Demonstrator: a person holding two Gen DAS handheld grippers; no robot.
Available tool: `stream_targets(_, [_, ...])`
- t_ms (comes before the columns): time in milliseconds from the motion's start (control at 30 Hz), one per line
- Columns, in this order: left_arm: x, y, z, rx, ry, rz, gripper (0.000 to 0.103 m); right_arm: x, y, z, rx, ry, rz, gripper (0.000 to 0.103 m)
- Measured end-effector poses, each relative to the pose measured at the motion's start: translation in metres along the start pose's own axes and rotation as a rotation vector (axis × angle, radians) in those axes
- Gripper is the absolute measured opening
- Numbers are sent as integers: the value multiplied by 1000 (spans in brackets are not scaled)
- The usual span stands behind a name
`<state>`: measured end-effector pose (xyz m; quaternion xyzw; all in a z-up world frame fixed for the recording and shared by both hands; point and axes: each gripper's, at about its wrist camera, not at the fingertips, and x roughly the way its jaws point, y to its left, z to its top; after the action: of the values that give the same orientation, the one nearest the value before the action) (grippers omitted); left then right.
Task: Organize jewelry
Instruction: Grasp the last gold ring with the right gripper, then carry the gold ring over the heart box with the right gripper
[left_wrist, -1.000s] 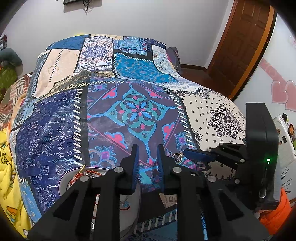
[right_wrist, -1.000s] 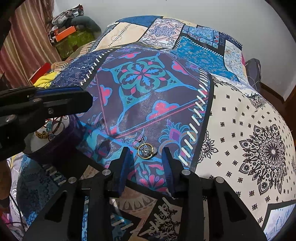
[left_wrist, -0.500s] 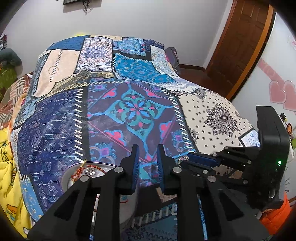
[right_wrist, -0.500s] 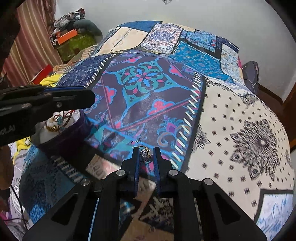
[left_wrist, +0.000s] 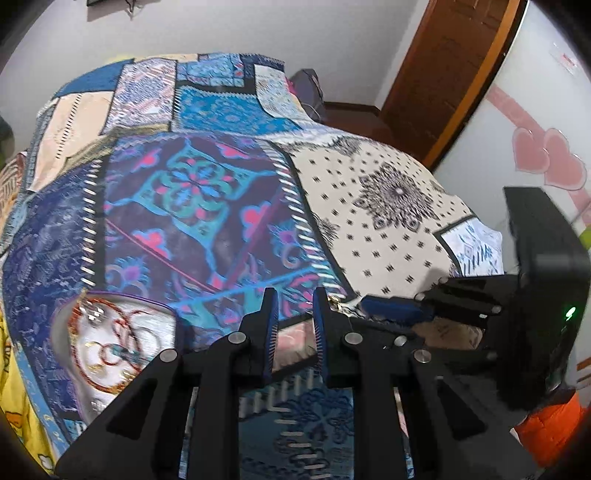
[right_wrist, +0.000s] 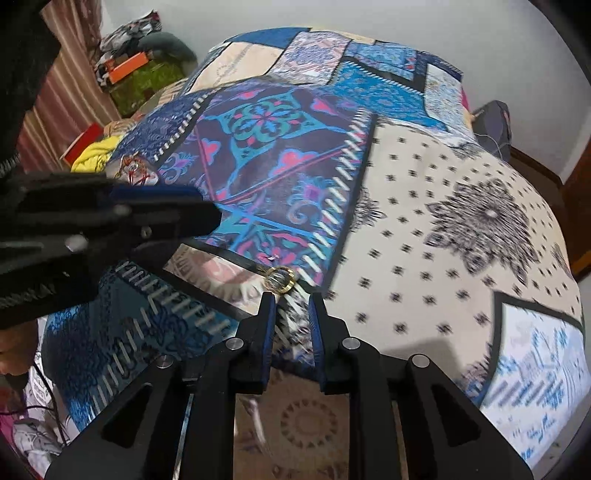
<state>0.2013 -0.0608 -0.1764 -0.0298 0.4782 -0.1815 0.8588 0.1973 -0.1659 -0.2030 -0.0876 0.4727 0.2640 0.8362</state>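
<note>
A gold earring with a round clear pendant (right_wrist: 279, 279) hangs at the tips of my right gripper (right_wrist: 291, 301), lifted above the patterned bedspread (right_wrist: 424, 229). The jaws are narrowly apart and appear to pinch its hook. In the left wrist view a glint of the earring (left_wrist: 337, 303) shows at the right gripper's blue tips (left_wrist: 384, 308). A round purple-rimmed white tray (left_wrist: 110, 347) with red cord bracelets and gold pieces lies at lower left. My left gripper (left_wrist: 291, 306) hovers right of the tray, jaws a little apart and empty.
The bedspread covers the whole bed. A wooden door (left_wrist: 454, 66) and a white wall with pink hearts (left_wrist: 546, 158) are at the right. Clutter and a striped curtain (right_wrist: 55, 99) lie at the left. A yellow blanket (left_wrist: 14, 406) edges the bed.
My right gripper closed on the earring and lifted it off the bedspread, moving back and to the right. My left gripper also shifted right; the tray now sits farther left.
</note>
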Motion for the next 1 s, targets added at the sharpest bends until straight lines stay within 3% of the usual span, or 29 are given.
stream_targets(167, [14,-11,-2,26,36,7,18,-16,-10,-7,39,-35,3,17])
stream_targets(367, [41,-20,-1,65,80,66,18,-20,-18,-11,76,-47,17,17])
stream_targets(467, [57,-20,-6,65,118,33,11,-20,-21,-12,86,-54,23,17])
stream_targets(900, [47,-17,-1,30,63,18,1,-17,-21,-11,79,-49,33,17])
stream_targets(1000, [34,-16,2,24,31,20,1,-15,-16,-10,67,-41,35,29])
